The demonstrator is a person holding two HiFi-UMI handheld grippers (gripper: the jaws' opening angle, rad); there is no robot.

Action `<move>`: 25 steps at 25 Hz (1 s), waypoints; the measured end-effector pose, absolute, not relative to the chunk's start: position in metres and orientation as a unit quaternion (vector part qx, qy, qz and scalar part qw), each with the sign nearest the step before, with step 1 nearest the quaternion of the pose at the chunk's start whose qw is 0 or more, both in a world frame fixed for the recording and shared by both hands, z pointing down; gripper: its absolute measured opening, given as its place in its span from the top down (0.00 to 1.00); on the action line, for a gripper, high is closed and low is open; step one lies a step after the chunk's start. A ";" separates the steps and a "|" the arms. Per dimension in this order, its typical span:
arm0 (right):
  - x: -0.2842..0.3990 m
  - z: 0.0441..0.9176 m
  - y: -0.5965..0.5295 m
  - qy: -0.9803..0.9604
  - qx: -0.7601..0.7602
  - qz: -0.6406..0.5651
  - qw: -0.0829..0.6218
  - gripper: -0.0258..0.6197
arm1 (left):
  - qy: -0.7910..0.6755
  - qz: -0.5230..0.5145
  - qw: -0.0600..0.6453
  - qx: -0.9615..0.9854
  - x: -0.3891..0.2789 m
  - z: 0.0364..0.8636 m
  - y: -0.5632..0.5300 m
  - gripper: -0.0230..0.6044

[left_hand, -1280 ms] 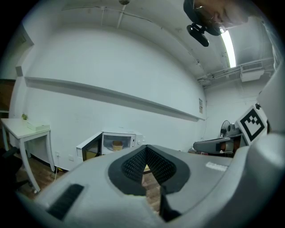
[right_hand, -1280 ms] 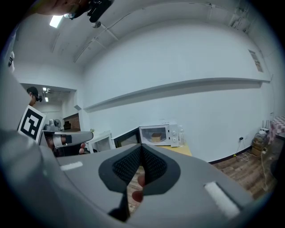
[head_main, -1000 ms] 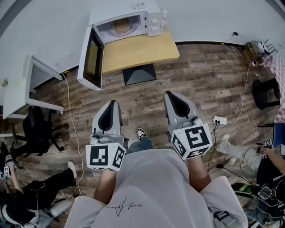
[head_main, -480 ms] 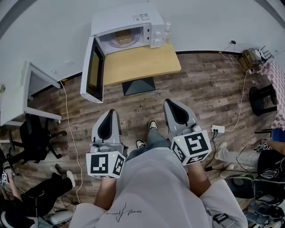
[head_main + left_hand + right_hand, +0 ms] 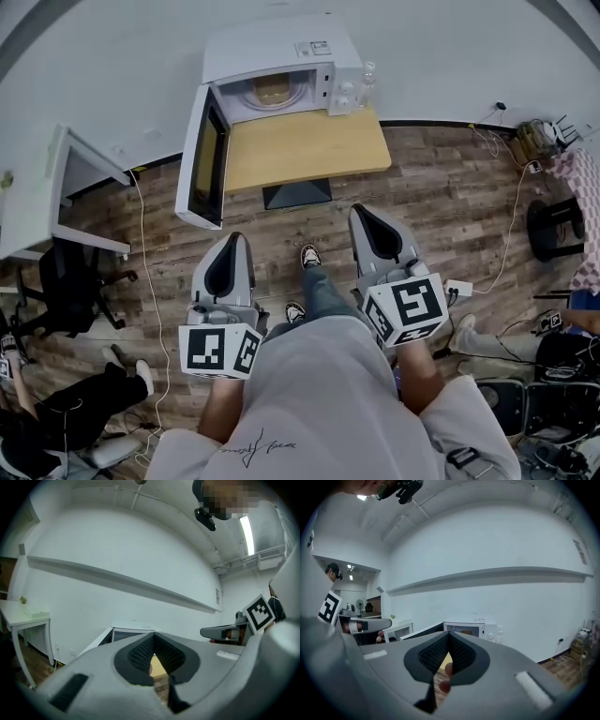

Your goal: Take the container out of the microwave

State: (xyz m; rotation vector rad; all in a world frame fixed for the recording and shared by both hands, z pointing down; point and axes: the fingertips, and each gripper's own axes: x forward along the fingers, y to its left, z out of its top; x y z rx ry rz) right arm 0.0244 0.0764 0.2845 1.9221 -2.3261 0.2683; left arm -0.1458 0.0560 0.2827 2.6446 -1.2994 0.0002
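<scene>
A white microwave [image 5: 281, 58] stands at the back of a wooden table [image 5: 309, 150], its door [image 5: 206, 159] swung wide open to the left. Inside the cavity sits a tan container [image 5: 272, 91]. My left gripper [image 5: 232, 238] and right gripper [image 5: 362, 210] are held side by side above the wood floor, well short of the table, both pointing towards the microwave. Each is shut with nothing between its jaws. The right gripper view shows the microwave [image 5: 471, 624] and container [image 5: 466, 632] beyond the shut right gripper [image 5: 447, 635]. The left gripper [image 5: 152, 637] faces the open door [image 5: 101, 641].
A clear bottle [image 5: 367, 77] stands right of the microwave. A white desk [image 5: 52, 192] and a black office chair [image 5: 80, 281] are at the left. People sit on the floor at the lower left and right. A power strip [image 5: 460, 288] and cables lie on the floor at the right.
The table and microwave have drawn nearer and sit lower in the head view. Both grippers have advanced towards them, still shut, and the person's feet have stepped forward.
</scene>
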 end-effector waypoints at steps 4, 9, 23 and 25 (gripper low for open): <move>0.035 0.285 0.047 -0.768 0.632 0.087 0.056 0.94 | -0.437 0.003 0.095 0.895 -0.135 0.283 0.031 0.96; 0.048 0.286 0.003 -0.768 0.632 0.083 0.065 0.94 | -0.433 -0.006 0.107 0.895 -0.121 0.282 -0.009 0.96; 0.101 0.303 -0.135 -0.792 0.599 0.070 0.096 0.94 | -0.451 0.000 0.094 0.887 -0.064 0.283 -0.126 0.96; 0.104 0.307 -0.153 -0.800 0.588 0.067 0.102 0.94 | -0.461 -0.001 0.091 0.883 -0.060 0.283 -0.138 0.96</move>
